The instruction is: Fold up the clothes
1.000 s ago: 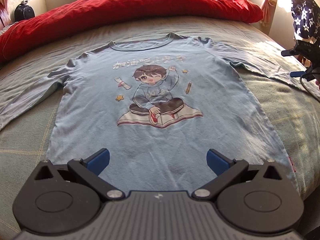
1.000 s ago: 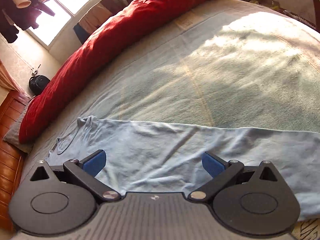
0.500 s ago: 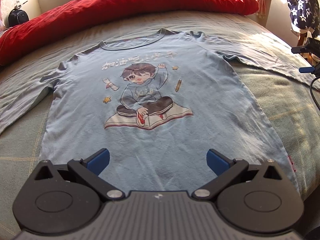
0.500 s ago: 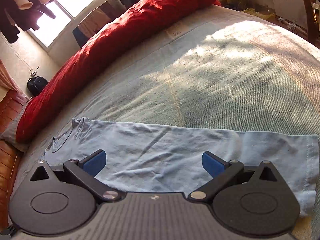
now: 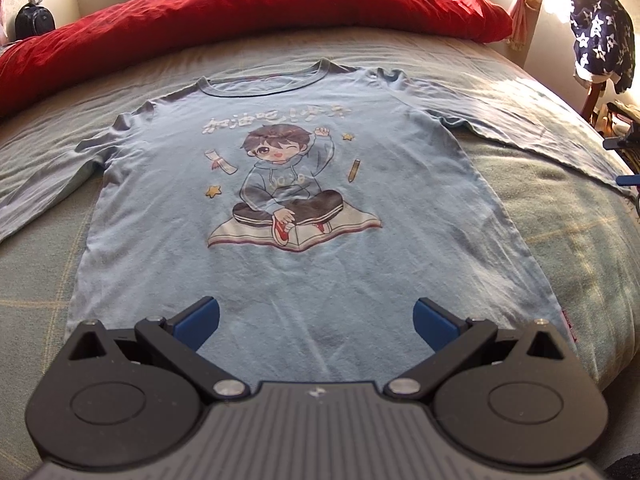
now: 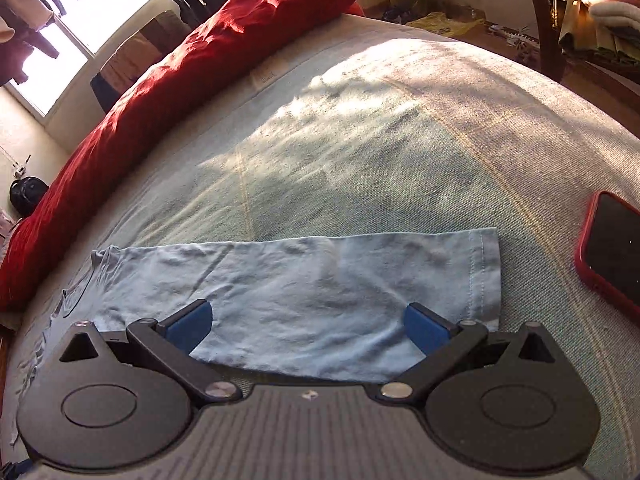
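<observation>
Blue long-sleeve shirt [image 5: 304, 216] flat, print side up, on grey-green bedspread [image 5: 560, 220].
Sleeves out sideways, right sleeve [image 6: 320, 280] smooth beside red phone [image 6: 612, 252]; left gripper [image 5: 316, 320] spread over hem, right gripper [image 6: 308, 322] spread over sleeve, both empty; red duvet [image 5: 240, 12] behind collar.

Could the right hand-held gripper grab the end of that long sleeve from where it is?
Probably yes. The right hand-held gripper is open right over the sleeve, which lies flat on the bed with nothing on it; the phone sits off to the side.
</observation>
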`<state>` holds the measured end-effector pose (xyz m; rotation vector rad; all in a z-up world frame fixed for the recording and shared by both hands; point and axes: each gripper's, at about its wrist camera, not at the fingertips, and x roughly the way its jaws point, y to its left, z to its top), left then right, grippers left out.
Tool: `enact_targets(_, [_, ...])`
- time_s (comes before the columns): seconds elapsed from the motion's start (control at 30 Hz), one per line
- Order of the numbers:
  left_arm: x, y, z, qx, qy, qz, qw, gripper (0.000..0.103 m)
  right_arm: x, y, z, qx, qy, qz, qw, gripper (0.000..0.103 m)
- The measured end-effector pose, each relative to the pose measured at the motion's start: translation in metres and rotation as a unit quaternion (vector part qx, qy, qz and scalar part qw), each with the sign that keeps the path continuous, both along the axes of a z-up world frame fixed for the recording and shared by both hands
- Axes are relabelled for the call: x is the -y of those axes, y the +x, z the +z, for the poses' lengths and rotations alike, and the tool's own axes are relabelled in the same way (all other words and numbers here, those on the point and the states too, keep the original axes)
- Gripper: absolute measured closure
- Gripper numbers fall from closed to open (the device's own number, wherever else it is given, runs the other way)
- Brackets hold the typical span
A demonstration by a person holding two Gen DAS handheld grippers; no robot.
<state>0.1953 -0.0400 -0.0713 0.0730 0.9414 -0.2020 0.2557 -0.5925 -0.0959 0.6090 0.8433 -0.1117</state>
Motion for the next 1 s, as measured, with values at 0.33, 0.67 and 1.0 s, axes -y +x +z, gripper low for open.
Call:
enact_targets(0.33, [-0.022, 0.001, -0.023, -0.017, -0.035, 0.005, 0.9992, 0.001, -0.079, -0.003, 0.046, 0.003, -0.111, 0.063, 0.992, 0.000])
enact_targets(0.67, [-0.050, 0.035, 0.012, -0.008, -0.010, 0.019, 0.9997, 0.001, -0.262, 0.057, 0.076, 0.087, -0.146, 0.239, 0.956, 0.000])
enact_targets(1.0, [-0.068, 0.117, 0.038, 0.015, -0.045, 0.052, 0.9975, 0.001, -0.290, 0.207, 0.033, 0.053, -0.003, 0.312, 0.948, 0.000])
